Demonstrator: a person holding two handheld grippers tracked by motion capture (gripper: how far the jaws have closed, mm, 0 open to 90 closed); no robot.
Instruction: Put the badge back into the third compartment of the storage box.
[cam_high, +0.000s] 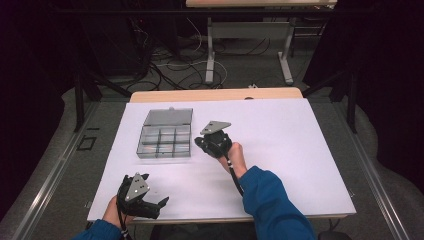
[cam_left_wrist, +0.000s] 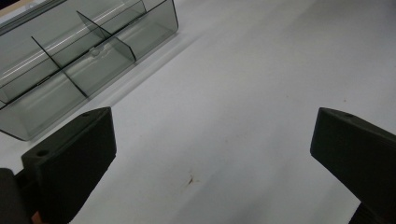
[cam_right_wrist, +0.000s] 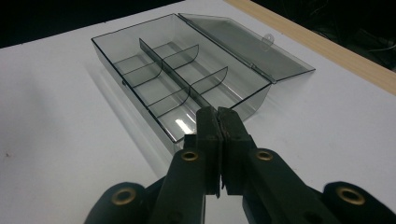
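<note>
Right gripper (cam_right_wrist: 218, 116): jaws pressed together, nothing between, tips at near right corner of box (cam_right_wrist: 154, 79), pointing along its long axis.
Left gripper (cam_left_wrist: 212, 154): jaws wide, empty, at near counter (cam_high: 280, 150) edge, box well apart.
Judgement: right hand nearer, box its job.

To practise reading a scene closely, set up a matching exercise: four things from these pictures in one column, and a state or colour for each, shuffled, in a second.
Things:
1. left gripper
2. right gripper
3. box
4. sleeve

States or colours:
A. blue
B. jaws pressed together, nothing between them
C. lid folded back, compartments bare
D. jaws wide apart, over white paper

Pairs: 1-D, 2-B, 3-C, 4-A
</note>
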